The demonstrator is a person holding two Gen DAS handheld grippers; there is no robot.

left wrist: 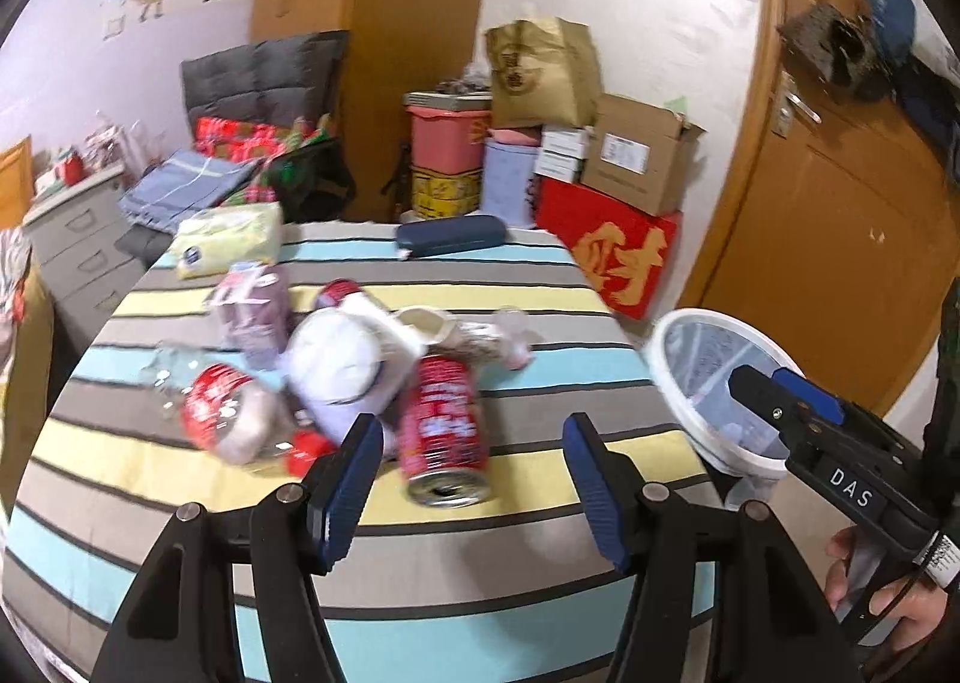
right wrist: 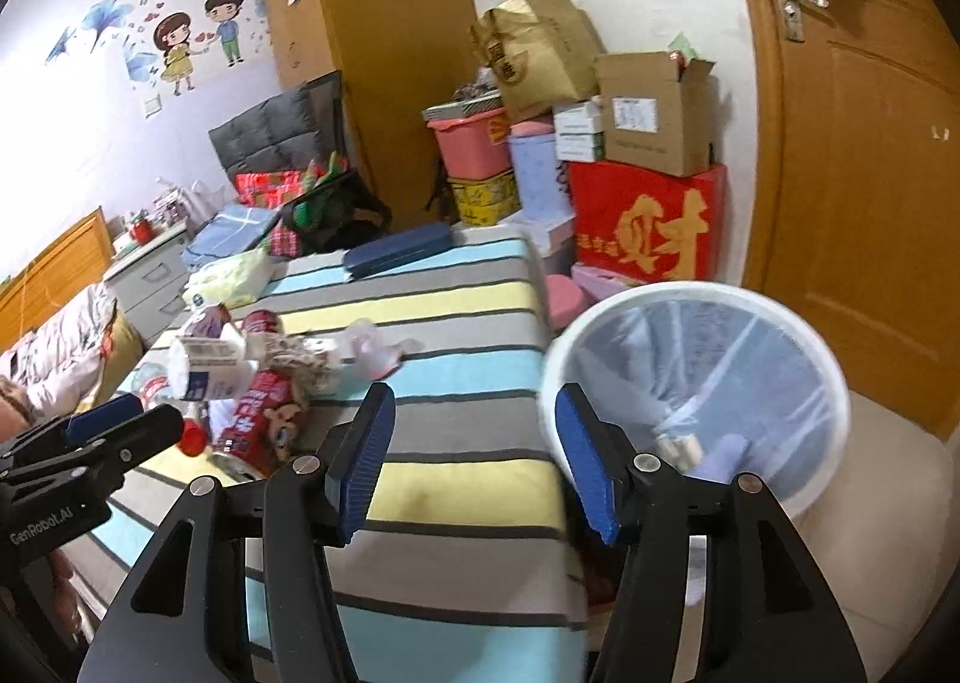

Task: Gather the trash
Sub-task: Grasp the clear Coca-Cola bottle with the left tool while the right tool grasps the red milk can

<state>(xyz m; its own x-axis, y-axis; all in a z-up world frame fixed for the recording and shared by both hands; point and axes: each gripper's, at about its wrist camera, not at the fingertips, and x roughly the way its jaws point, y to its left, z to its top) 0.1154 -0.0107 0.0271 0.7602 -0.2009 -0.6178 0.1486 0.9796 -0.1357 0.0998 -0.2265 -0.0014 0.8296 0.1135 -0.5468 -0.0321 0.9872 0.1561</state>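
Beside striped table [left wrist: 540,521], trash bin [right wrist: 600,335]

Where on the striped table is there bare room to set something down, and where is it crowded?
Free: the striped table from the red can to the edge beside the white bin, and the strip between the trash pile and the blue case. Crowded: the side where cans, bottles and wrappers lie heaped. Both grippers, left and right, are open and hold nothing.

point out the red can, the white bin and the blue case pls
red can [left wrist: 441,419]: left wrist view, on its printed side.
white bin [right wrist: 606,323]: right wrist view, on its rim.
blue case [left wrist: 451,234]: left wrist view, on its lid.
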